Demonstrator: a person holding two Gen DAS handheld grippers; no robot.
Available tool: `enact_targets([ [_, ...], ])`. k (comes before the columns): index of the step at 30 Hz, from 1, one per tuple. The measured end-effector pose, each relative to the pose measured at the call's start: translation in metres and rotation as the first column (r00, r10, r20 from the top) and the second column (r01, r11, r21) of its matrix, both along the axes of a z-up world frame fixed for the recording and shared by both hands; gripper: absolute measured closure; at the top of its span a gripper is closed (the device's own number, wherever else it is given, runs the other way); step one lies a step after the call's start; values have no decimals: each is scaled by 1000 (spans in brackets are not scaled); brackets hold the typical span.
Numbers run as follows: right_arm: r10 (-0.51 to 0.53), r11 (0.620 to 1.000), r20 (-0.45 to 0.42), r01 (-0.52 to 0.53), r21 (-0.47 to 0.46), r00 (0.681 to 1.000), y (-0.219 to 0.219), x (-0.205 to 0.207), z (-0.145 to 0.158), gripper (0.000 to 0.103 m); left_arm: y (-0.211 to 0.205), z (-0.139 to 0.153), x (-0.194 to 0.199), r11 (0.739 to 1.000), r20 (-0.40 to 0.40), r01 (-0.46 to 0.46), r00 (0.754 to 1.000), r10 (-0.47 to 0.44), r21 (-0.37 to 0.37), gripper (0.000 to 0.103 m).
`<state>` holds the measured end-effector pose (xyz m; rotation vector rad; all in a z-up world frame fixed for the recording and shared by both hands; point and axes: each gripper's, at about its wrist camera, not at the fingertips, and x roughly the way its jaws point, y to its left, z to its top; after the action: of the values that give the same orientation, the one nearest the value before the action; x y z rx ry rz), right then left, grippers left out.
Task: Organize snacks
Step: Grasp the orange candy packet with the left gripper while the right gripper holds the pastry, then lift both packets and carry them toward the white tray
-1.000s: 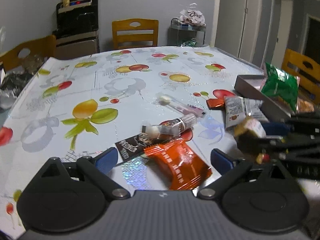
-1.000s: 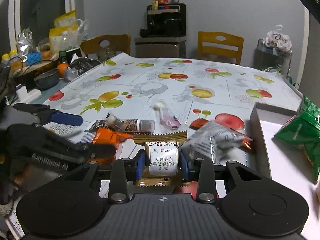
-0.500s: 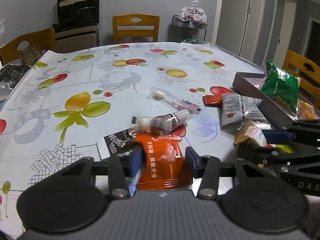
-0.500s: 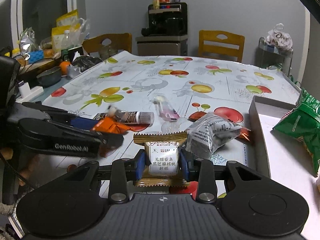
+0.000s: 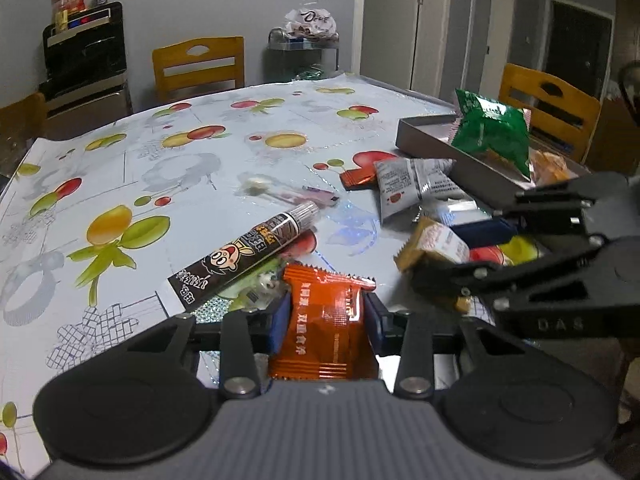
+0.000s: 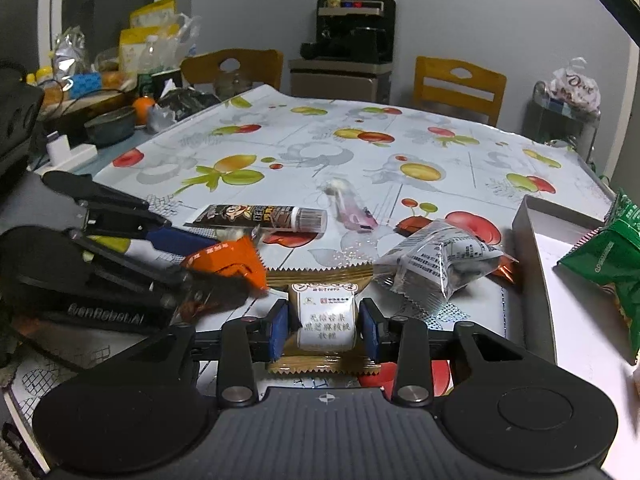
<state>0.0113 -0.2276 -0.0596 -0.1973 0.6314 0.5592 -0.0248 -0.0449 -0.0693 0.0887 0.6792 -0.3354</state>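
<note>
- We see the left gripper [image 5: 326,326] pinching a crinkled orange foil snack packet [image 5: 326,324] between its blue pads, low over the fruit-patterned tablecloth [image 5: 192,168].
- The right gripper [image 6: 325,330] clamps a gold-edged, white-labelled snack bar [image 6: 326,320].
- A grey open box [image 5: 436,144], well right of the orange packet, holds a green crisp bag [image 5: 492,132].

Orange packet [image 5: 326,320] and brown-gold packet [image 6: 326,320] — each upright, clamped between blue pads.

The desk [image 5: 224,152] is covered in glossy printed plastic sheeting. Crinkled shiny foil is seen on the orange packet [image 5: 326,328]; matt ribbed black plastic on each claw.
</note>
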Motion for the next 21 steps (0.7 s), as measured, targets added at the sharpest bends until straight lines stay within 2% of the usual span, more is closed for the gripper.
enact_targets([
  [6, -14, 1000, -4, 14, 11, 1000, 3, 4, -2, 60, 2, -2, 1, 1000, -11, 5, 1000, -5, -13, 65],
  [12, -19, 999, -20, 20, 28, 1000, 2, 7, -4, 59, 3, -2, 1, 1000, -15, 9, 1000, -9, -20, 59],
  [13, -19, 999, -25, 20, 30, 1000, 1, 7, -5, 59, 2, -3, 1, 1000, -16, 9, 1000, -9, -17, 52],
  [14, -20, 999, -28, 21, 32, 999, 1, 8, -5, 59, 2, -3, 2, 1000, -17, 4, 1000, -5, -6, 36],
  [15, -21, 999, -31, 22, 33, 999, 0, 8, -6, 59, 1, -4, 3, 1000, -21, -6, 1000, 7, 12, 27],
  [16, -27, 999, -32, 28, 32, 999, 0, 9, -6, 59, 1, -5, 4, 999, -30, -28, 999, 29, 28, 12],
  [19, -24, 999, -32, 25, 31, 999, -1, 8, -6, 60, 5, -6, 5, 999, -38, -40, 998, 41, 18, 11],
  [21, -21, 999, -23, 22, 26, 1000, -1, 6, -6, 61, 4, -6, 4, 999, -31, -40, 999, 41, 25, 17],
])
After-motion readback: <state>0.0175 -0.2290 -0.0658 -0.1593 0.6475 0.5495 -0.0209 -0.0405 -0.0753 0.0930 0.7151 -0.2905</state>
